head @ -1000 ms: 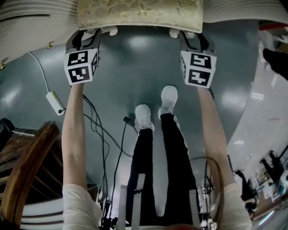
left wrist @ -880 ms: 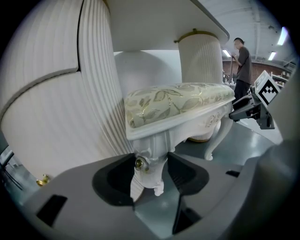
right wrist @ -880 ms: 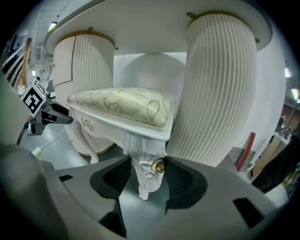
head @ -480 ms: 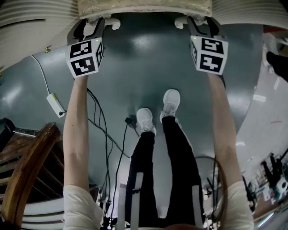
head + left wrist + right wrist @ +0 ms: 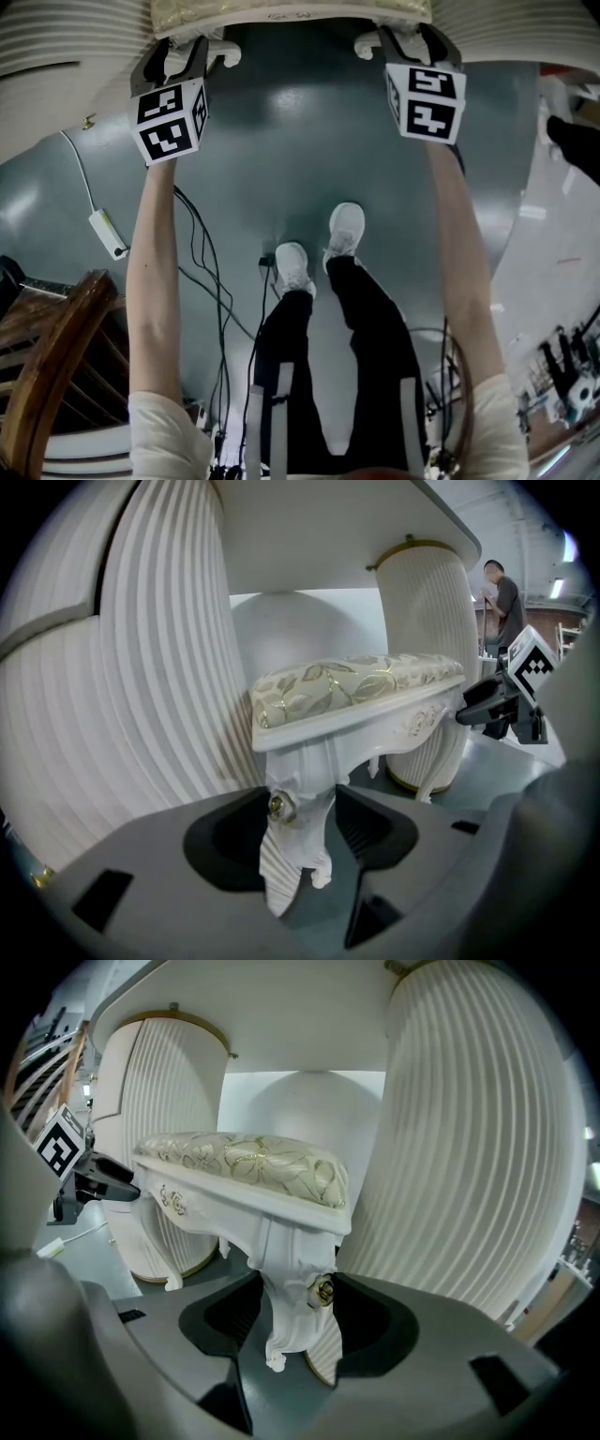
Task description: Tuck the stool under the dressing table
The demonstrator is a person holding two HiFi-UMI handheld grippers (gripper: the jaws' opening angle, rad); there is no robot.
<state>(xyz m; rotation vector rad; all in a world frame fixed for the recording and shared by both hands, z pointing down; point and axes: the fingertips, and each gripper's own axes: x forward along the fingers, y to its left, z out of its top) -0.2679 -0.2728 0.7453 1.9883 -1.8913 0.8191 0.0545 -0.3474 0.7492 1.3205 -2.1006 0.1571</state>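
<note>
Left claw [image 5: 302, 817] / right claw [image 5: 295, 1302]: each clamps stool leg [image 5: 286, 874] | head view crops seat [image 5: 291, 14]

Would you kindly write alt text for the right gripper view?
The right gripper clamps a carved white leg of the stool, whose floral cushion lies between the dressing table's ribbed white pedestals. The left gripper shows at far left, at the stool's other corner.

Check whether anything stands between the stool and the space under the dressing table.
Nothing visible does. The stool, its legs in the left gripper and right gripper, faces an open gap between the dressing table's ribbed pedestals.
</note>
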